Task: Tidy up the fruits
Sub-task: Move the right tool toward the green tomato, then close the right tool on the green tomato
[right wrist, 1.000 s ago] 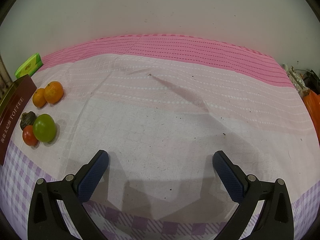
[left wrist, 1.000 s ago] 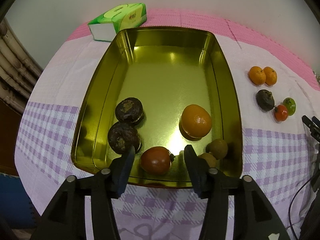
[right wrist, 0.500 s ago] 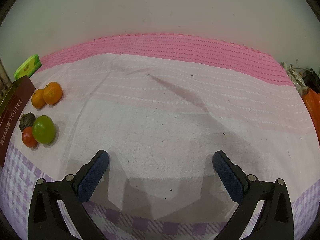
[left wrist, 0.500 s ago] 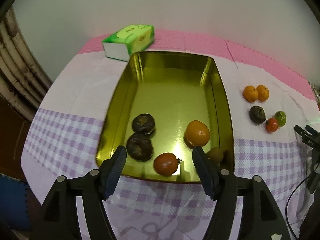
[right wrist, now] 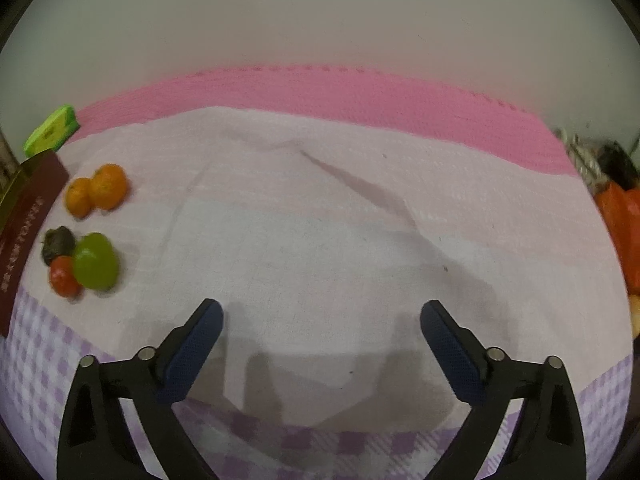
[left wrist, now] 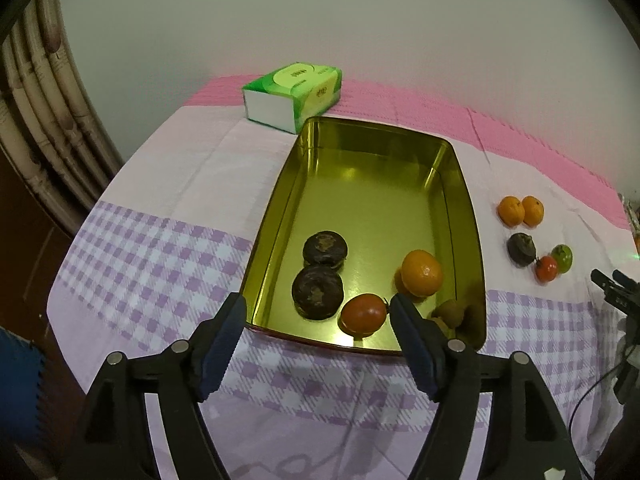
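Fingers [left wrist: 416,344] frame tin [left wrist: 272,236] (left view only).

Left tool [left wrist: 316,312]: black plastic two-finger frame, triangular cut-outs in each arm, dark blue textured pads [left wrist: 222,340] on the inner faces, two silver round screws per arm. A small white mark sits at 5 o'clock on its right arm. Right tool [right wrist: 320,320]: same build, black arms, navy ribbed pads [right wrist: 192,350], paired silver screws near each pad base. Thin black cable at 4 o'clock in the left view.

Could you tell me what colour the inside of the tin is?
Shiny gold tin, clearest in the left wrist view.
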A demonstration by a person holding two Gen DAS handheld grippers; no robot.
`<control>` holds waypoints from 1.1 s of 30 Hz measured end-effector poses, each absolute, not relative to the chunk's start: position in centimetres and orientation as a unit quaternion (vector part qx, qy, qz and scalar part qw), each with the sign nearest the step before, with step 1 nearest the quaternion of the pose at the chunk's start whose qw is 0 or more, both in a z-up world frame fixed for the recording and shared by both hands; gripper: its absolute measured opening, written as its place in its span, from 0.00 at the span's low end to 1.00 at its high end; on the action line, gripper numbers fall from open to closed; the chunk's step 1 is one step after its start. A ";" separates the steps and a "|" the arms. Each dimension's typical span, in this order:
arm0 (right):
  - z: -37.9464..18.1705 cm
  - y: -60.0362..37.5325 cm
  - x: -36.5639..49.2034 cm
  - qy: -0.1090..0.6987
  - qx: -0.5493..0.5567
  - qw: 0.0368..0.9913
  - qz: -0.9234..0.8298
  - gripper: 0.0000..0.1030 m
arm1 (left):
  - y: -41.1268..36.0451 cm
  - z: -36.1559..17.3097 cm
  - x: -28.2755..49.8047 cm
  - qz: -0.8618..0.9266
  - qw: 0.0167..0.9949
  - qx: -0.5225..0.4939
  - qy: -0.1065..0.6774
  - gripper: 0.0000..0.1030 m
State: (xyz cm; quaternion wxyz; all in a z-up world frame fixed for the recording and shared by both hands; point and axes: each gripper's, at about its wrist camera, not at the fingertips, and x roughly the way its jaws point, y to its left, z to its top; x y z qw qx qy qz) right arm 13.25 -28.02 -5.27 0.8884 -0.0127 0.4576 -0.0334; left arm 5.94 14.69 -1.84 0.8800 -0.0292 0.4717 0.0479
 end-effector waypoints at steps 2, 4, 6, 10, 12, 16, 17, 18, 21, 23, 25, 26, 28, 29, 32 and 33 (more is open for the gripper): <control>-4.2 -26.6 12.9 0.448 -0.027 0.894 -0.015 0.93 | 14.7 -1.9 6.0 0.054 0.881 -0.028 0.470 0.71; -3.3 -25.2 12.6 0.439 -0.038 0.897 0.004 0.93 | 14.7 -2.0 6.0 0.058 0.881 -0.025 0.469 0.71; -2.5 -23.5 12.5 0.434 -0.052 0.899 0.029 0.93 | 14.8 -2.0 6.0 0.056 0.882 -0.028 0.467 0.72; -2.2 -20.5 12.7 0.434 -0.071 0.895 0.069 0.86 | 15.0 -2.1 5.9 0.057 0.883 -0.031 0.465 0.73; -2.6 -19.4 13.1 0.442 -0.081 0.890 0.078 0.78 | 15.1 -2.1 5.9 0.054 0.882 -0.036 0.466 0.74; -3.8 -18.0 13.9 0.462 -0.082 0.877 0.102 0.68 | 15.2 -2.2 6.1 0.051 0.881 -0.040 0.469 0.76; -4.1 -17.8 14.0 0.467 -0.081 0.874 0.107 0.66 | 15.3 -2.3 6.1 0.051 0.880 -0.041 0.470 0.76; -4.3 -17.5 14.2 0.470 -0.082 0.872 0.111 0.66 | 15.3 -2.4 6.2 0.052 0.879 -0.044 0.472 0.76; -4.8 -17.0 14.1 0.473 -0.085 0.869 0.120 0.65 | 15.7 -2.7 6.4 0.053 0.874 -0.054 0.480 0.76; -4.9 -16.6 14.4 0.472 -0.086 0.869 0.122 0.65 | 15.8 -2.6 6.3 0.054 0.874 -0.059 0.479 0.76; -5.1 -16.4 14.7 0.472 -0.086 0.869 0.119 0.64 | 15.8 -2.6 6.3 0.055 0.875 -0.059 0.477 0.76; -5.2 -16.3 14.8 0.472 -0.084 0.870 0.119 0.64 | 15.8 -2.6 6.3 0.056 0.875 -0.058 0.478 0.76; -5.5 -16.2 15.3 0.476 -0.080 0.868 0.118 0.64 | 15.7 -2.7 6.4 0.057 0.874 -0.057 0.479 0.76; -5.7 -16.0 15.5 0.478 -0.079 0.867 0.117 0.64 | 15.7 -2.7 6.4 0.056 0.873 -0.056 0.480 0.76; -6.1 -15.3 15.7 0.479 -0.081 0.867 0.114 0.64 | 15.8 -2.6 6.4 0.057 0.874 -0.055 0.480 0.76; -6.1 -15.3 15.7 0.477 -0.080 0.868 0.113 0.61 | 15.8 -2.6 6.4 0.057 0.874 -0.055 0.479 0.76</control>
